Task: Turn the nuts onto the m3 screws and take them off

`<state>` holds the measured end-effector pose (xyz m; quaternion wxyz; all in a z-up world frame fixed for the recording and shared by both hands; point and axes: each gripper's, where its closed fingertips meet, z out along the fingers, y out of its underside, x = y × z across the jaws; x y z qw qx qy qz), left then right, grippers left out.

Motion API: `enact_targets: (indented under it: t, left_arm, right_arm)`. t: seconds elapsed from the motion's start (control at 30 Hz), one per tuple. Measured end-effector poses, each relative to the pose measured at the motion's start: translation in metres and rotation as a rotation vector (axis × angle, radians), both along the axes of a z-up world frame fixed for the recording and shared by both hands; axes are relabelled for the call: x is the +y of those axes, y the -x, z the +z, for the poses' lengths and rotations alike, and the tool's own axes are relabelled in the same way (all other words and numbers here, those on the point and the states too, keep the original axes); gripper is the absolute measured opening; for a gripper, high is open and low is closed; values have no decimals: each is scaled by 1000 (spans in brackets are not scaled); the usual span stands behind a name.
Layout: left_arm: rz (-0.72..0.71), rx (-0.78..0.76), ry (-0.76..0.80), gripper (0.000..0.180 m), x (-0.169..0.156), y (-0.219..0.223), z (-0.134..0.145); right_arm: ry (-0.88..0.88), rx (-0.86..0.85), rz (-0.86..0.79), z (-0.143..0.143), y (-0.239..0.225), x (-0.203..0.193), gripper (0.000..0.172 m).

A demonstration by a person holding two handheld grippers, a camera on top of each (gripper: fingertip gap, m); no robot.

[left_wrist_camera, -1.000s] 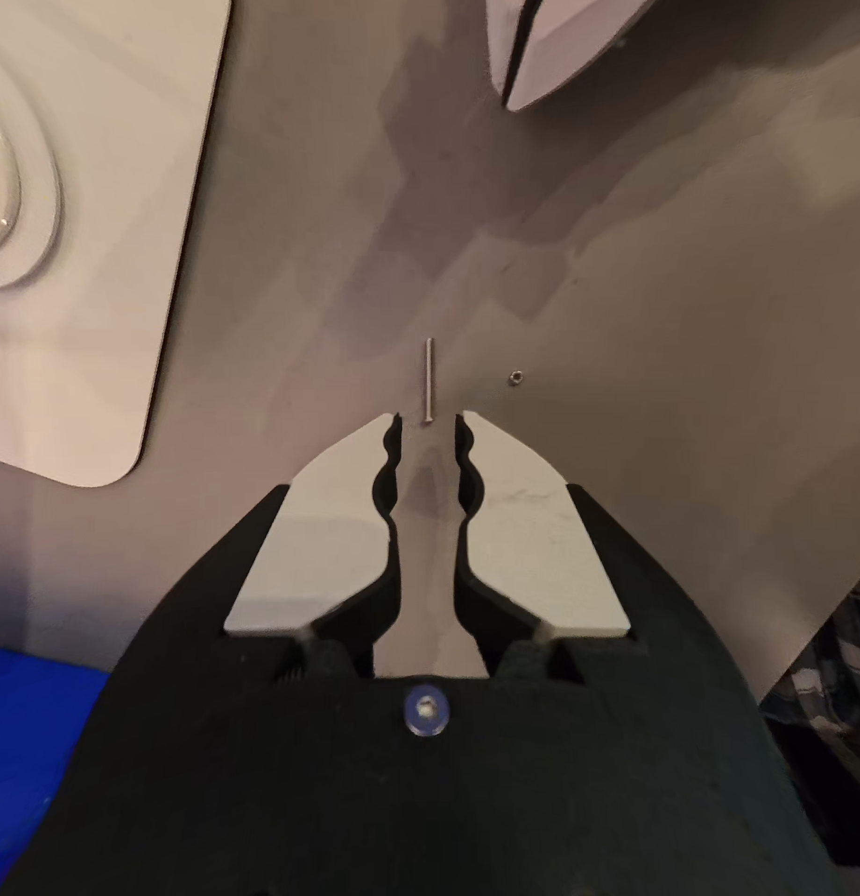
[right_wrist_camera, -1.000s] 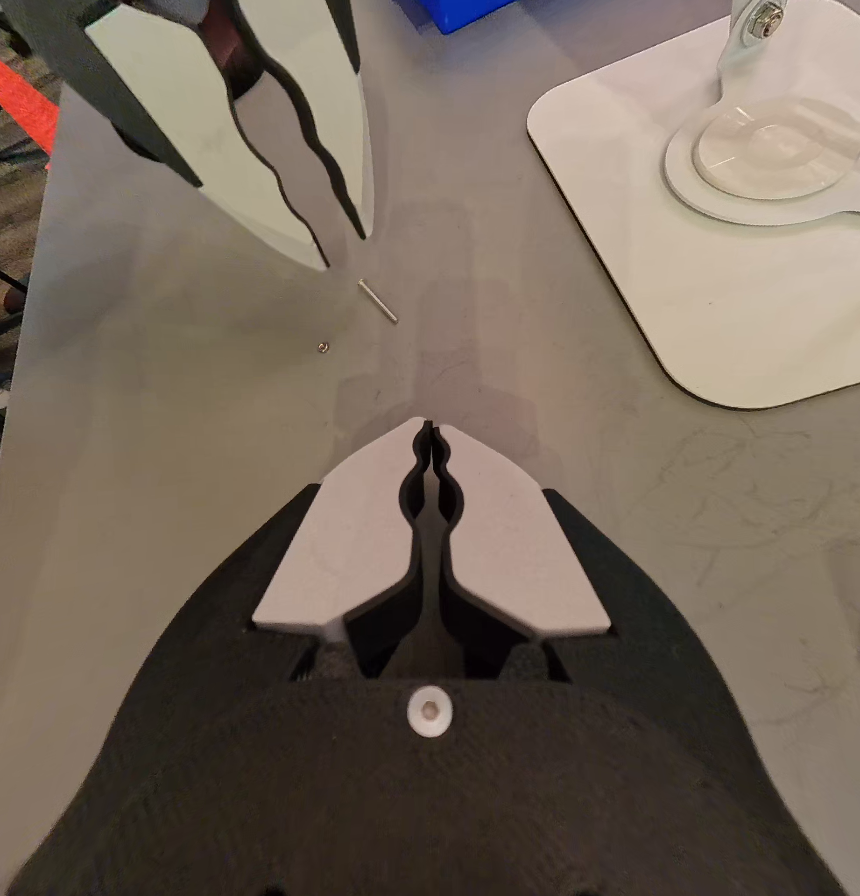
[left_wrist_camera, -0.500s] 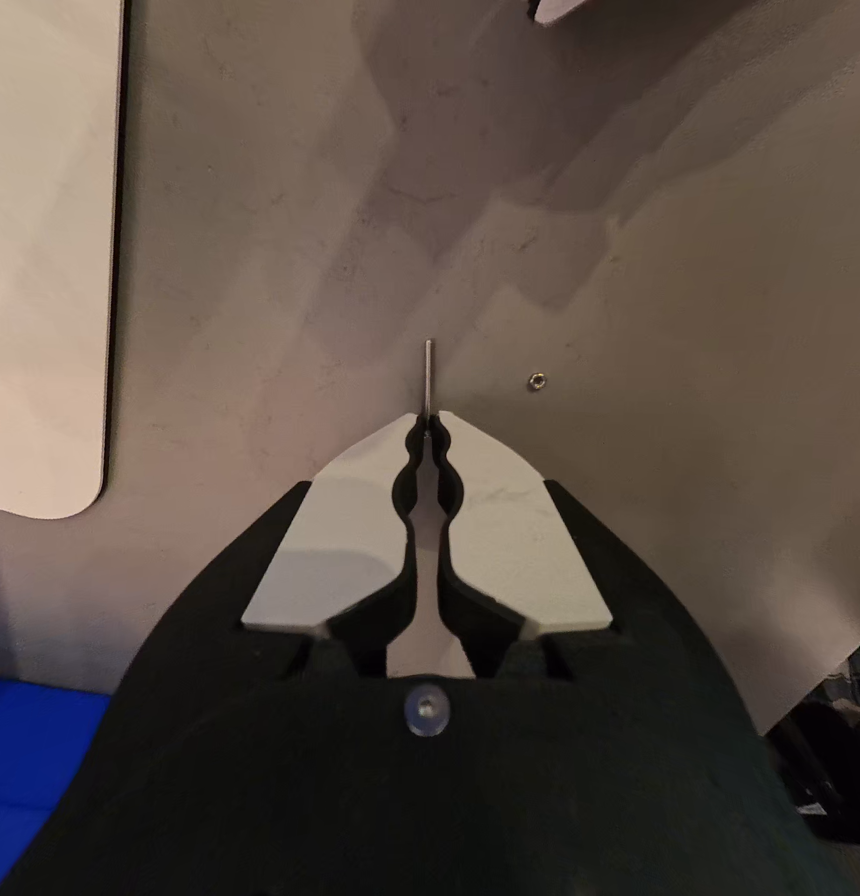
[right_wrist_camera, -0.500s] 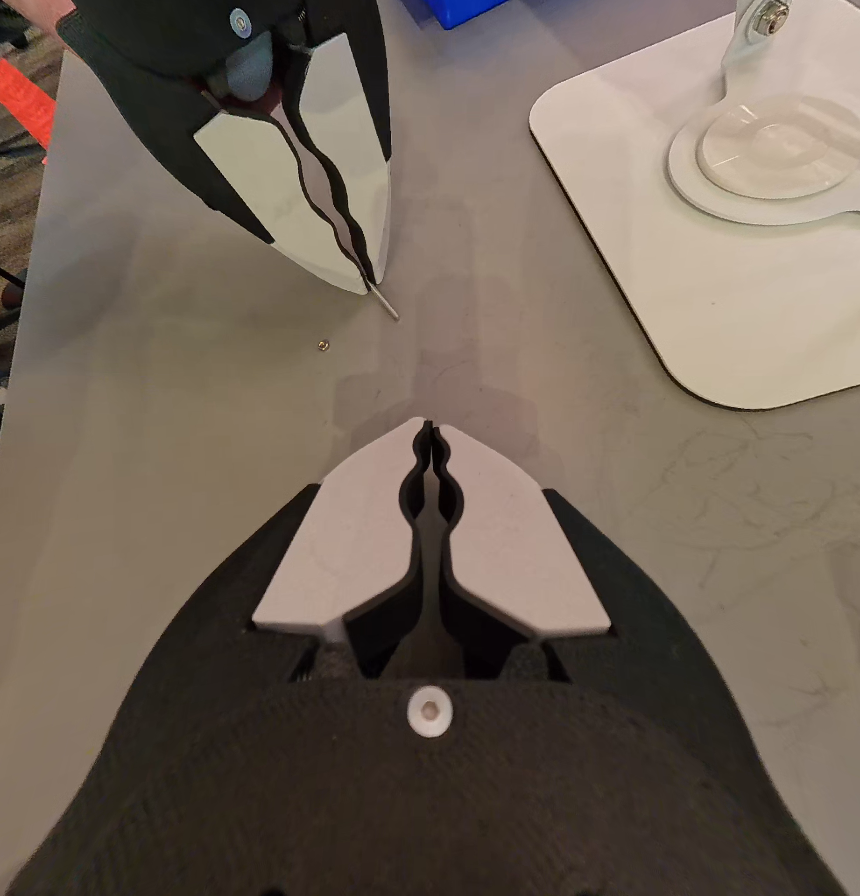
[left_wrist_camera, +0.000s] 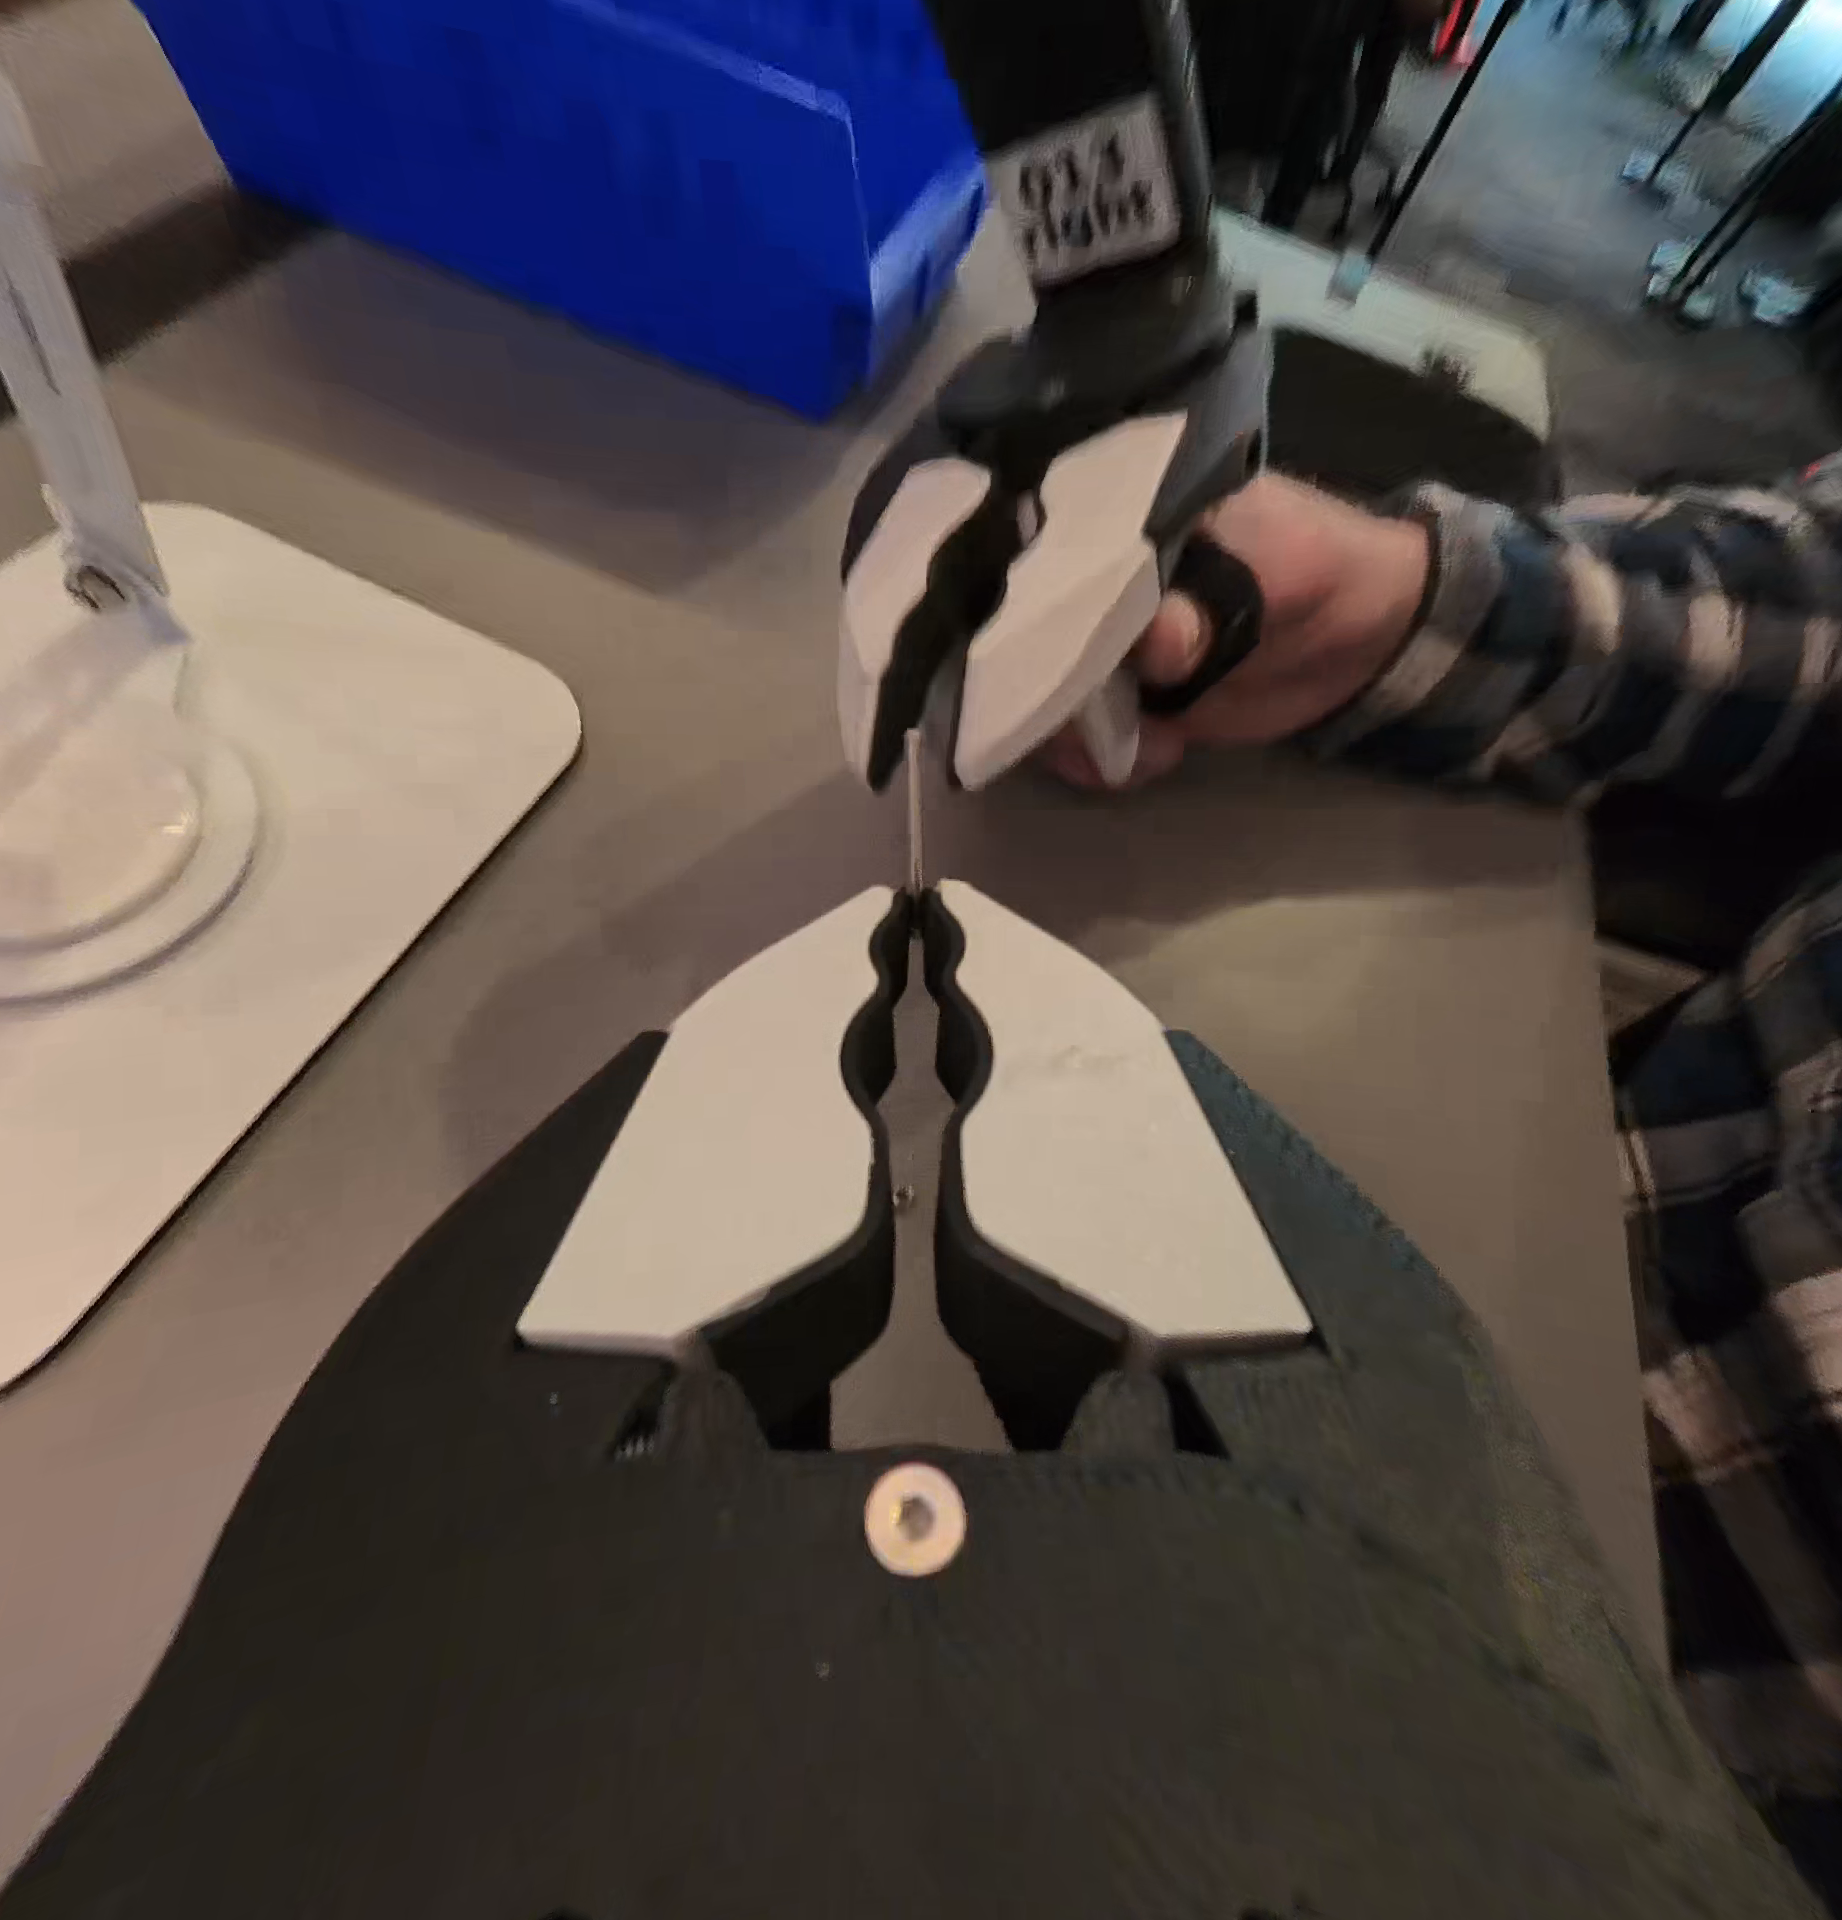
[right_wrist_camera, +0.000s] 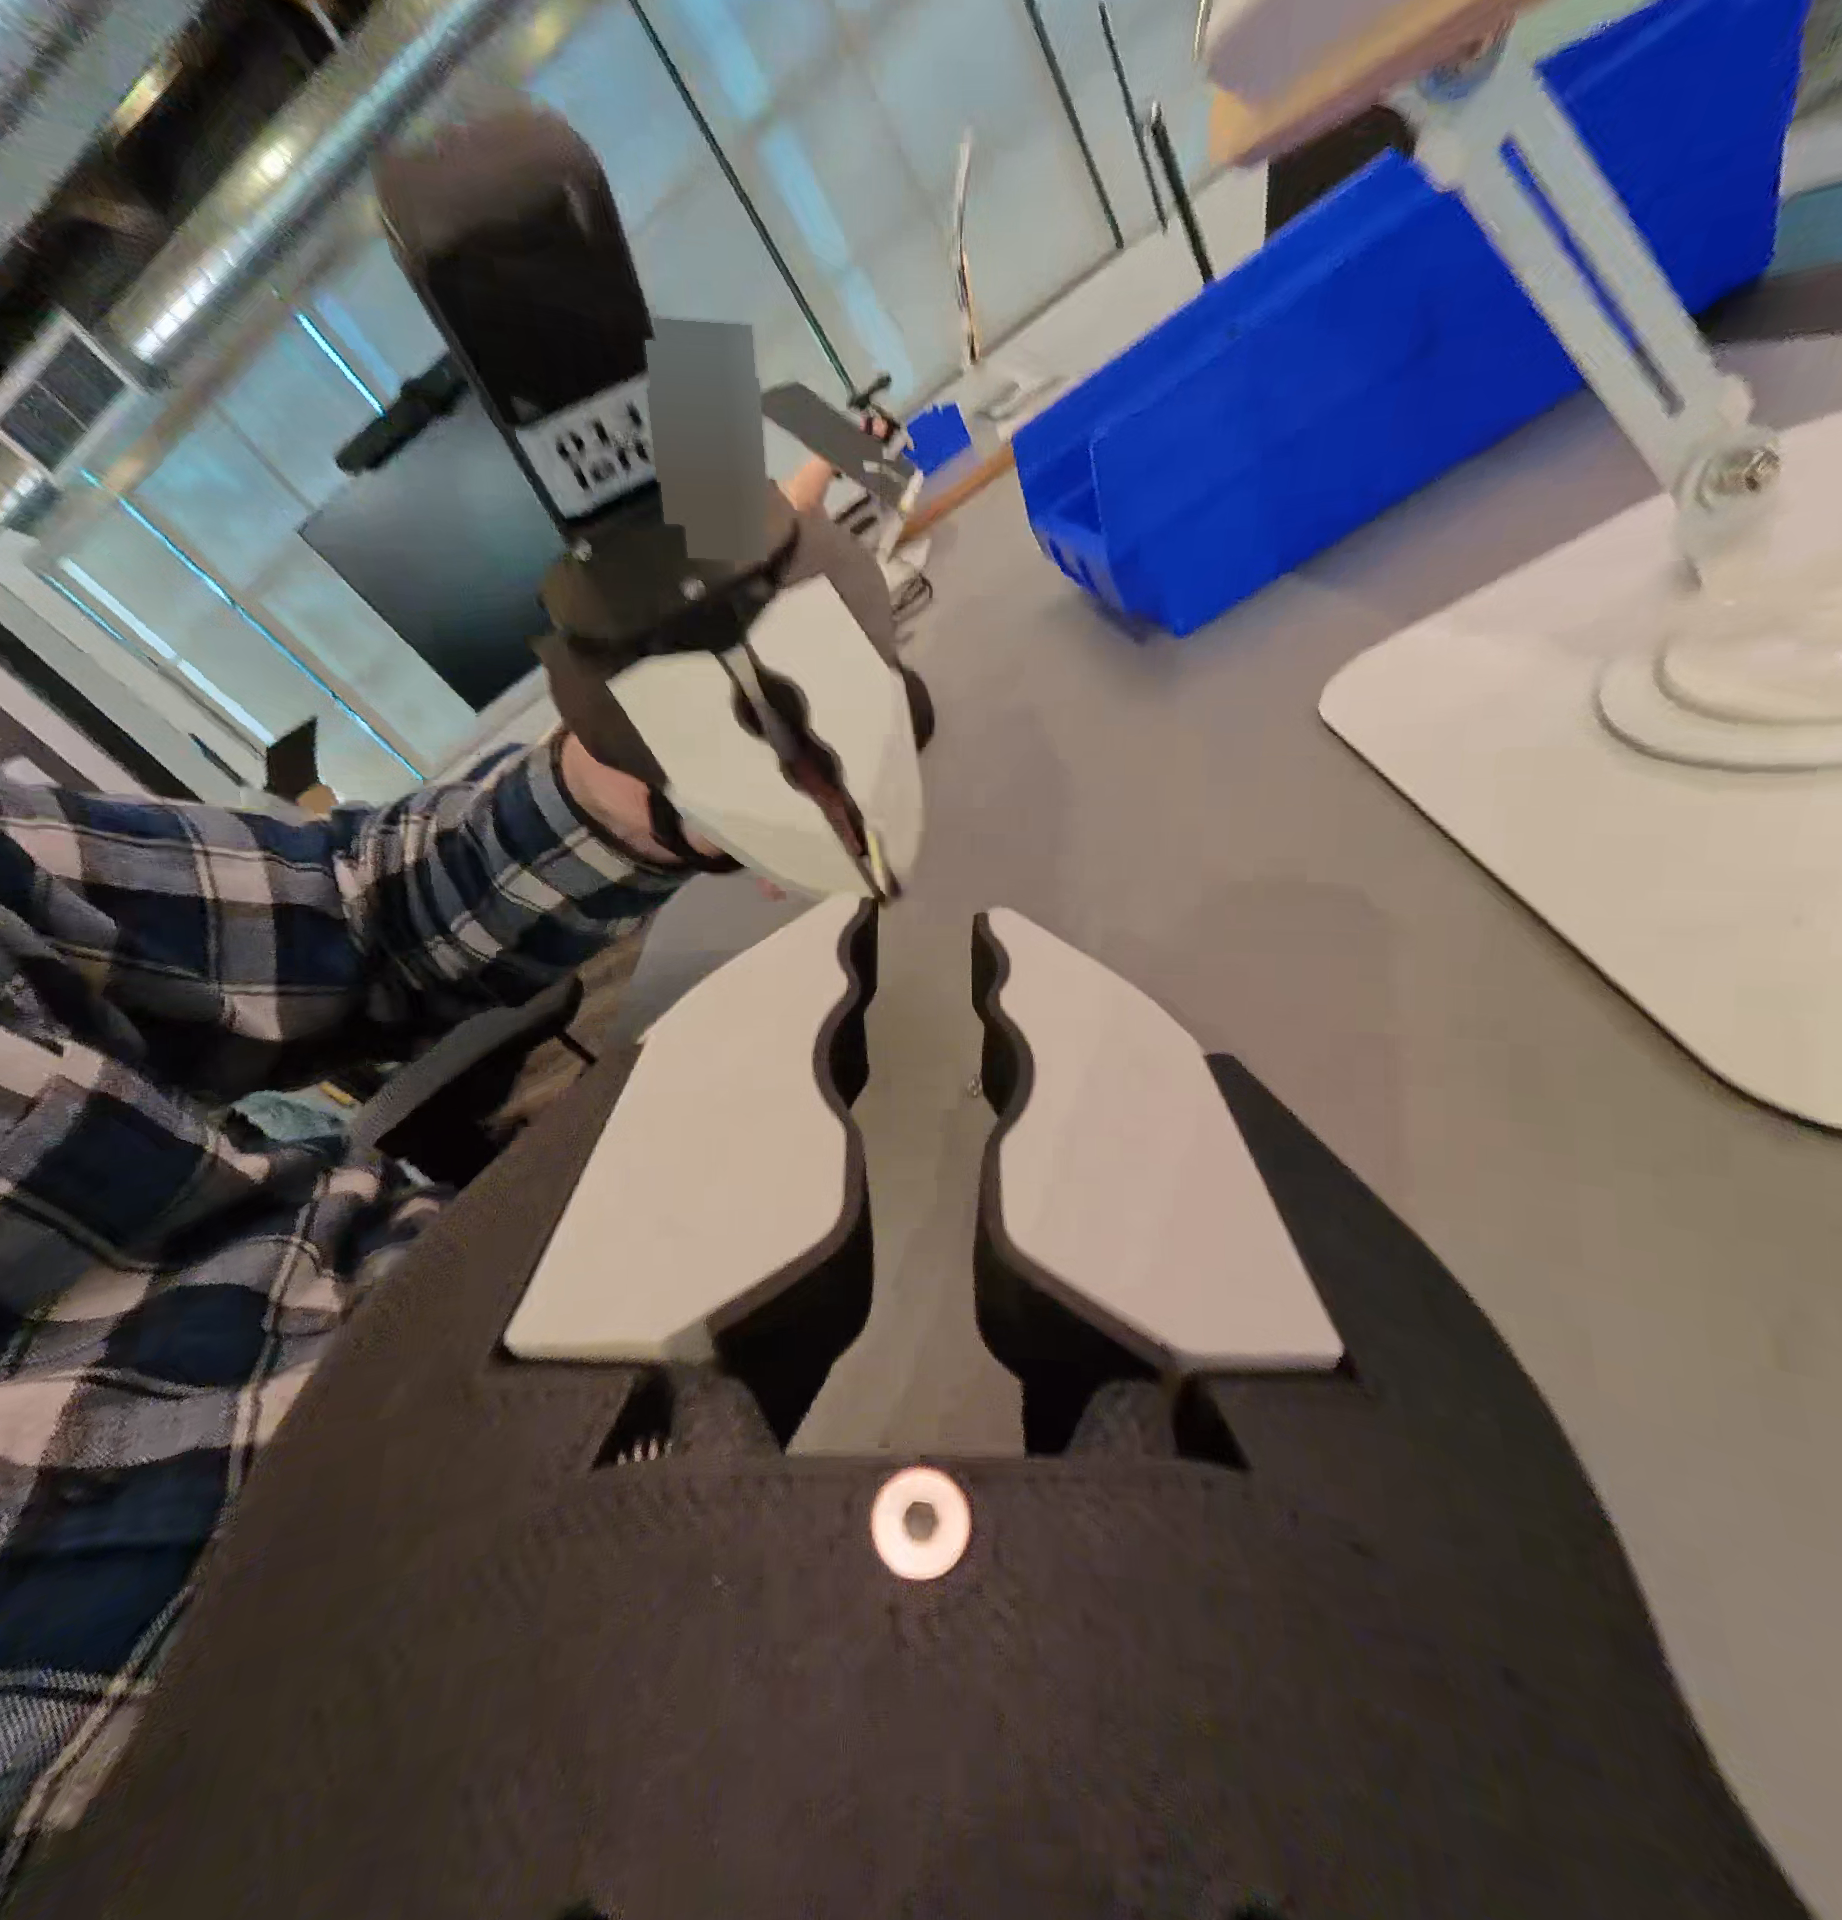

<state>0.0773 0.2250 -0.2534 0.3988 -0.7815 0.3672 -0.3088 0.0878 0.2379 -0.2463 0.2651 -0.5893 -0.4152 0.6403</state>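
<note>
My left gripper [left_wrist_camera: 915, 896] is shut on one end of a thin metal pin [left_wrist_camera: 913, 821] and holds it above the grey table [left_wrist_camera: 1260, 935]. The pin's free end reaches up between the fingertips of my right gripper [left_wrist_camera: 925, 771], which faces it from above. In the right wrist view my right gripper [right_wrist_camera: 925, 920] is open, with a clear gap between its pads. The left gripper's tips [right_wrist_camera: 881, 885] with the pin [right_wrist_camera: 875, 857] sit just beyond its left fingertip. A small metal nut [left_wrist_camera: 903, 1195] lies on the table and also shows in the right wrist view [right_wrist_camera: 972, 1086].
A white base plate [left_wrist_camera: 325, 831] carrying a white stand sits to the left, and at right in the right wrist view [right_wrist_camera: 1623, 935]. A blue bin [left_wrist_camera: 584, 156] stands behind. A person's hand and plaid sleeve [left_wrist_camera: 1519, 623] hold the right gripper near the table's edge. My two grippers' fingertips are within a few centimetres of each other.
My left gripper closed on the pin lying on the table, lifted it and tilted up. My right gripper went from shut to open and came up to the pin's free end.
</note>
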Motion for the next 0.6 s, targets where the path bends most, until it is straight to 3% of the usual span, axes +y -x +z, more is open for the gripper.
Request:
enact_targets:
  t: [0.17,0.4,0.6]
  left_arm:
    - [-9,-65,-7,2,-6,-9,7]
    - [-5,-131,-42,2,-6,-10,18]
    - [-5,-185,-65,2,-4,-11,26]
  right_arm:
    - [-5,188,36,34,4,-15,17]
    - [-7,190,15,37,8,-11,20]
    - [-38,202,35,41,11,-14,3]
